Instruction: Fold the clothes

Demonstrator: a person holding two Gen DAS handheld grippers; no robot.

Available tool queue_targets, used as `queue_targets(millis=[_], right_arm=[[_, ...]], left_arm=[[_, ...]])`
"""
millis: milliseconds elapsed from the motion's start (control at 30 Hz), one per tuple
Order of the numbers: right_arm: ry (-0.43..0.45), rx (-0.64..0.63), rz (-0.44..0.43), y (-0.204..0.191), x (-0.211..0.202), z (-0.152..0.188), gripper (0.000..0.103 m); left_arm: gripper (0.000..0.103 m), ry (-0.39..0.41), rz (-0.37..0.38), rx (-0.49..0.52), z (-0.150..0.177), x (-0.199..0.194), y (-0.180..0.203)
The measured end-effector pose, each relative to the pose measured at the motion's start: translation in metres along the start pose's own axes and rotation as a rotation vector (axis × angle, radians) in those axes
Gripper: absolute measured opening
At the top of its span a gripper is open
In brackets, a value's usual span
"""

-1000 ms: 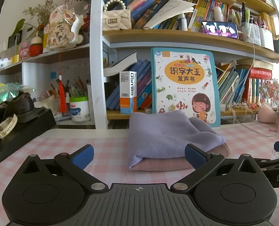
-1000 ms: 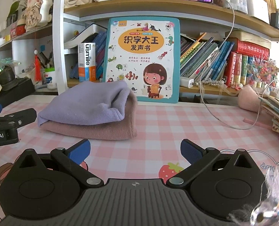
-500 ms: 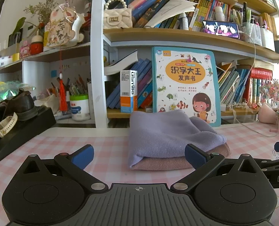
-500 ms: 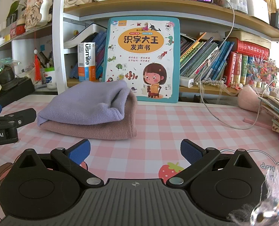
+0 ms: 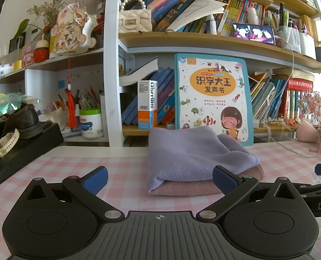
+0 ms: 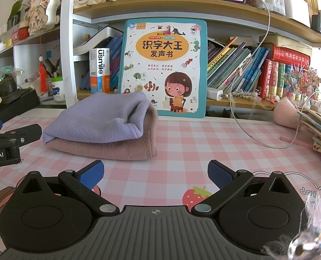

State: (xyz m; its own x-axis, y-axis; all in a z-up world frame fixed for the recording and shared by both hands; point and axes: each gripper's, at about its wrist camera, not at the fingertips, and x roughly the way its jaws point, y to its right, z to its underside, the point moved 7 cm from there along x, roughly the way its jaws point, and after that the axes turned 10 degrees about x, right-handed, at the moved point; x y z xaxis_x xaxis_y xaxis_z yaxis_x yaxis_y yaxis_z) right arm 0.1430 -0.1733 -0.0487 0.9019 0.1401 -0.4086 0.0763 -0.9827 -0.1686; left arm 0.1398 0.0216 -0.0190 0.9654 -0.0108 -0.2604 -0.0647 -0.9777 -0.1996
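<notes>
Covering the tabletop (image 6: 203,143) is a pink checked cloth; on it, 2 folded garments, purple sweater (image 5: 188,151) atop pink sweater (image 6: 117,149), lie ahead of both empty claws. Left claw (image 5: 160,176) and right claw (image 6: 156,172) gape apart. Only the right view shows a strawberry print (image 6: 196,196).

Left hand-held gripper (image 5: 160,178) spread wide, empty; purple cloth (image 5: 195,151) folded atop pink cloth (image 5: 203,187).
</notes>
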Motion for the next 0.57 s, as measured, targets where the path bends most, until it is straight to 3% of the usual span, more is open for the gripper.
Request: queue_targets(millis=[567], right_arm=[[-0.005, -0.001, -0.001, -0.0003, 0.001, 0.0005, 0.103]], left_arm=[[0.103, -0.003, 0.012, -0.007, 0.0005, 0.001, 0.0]])
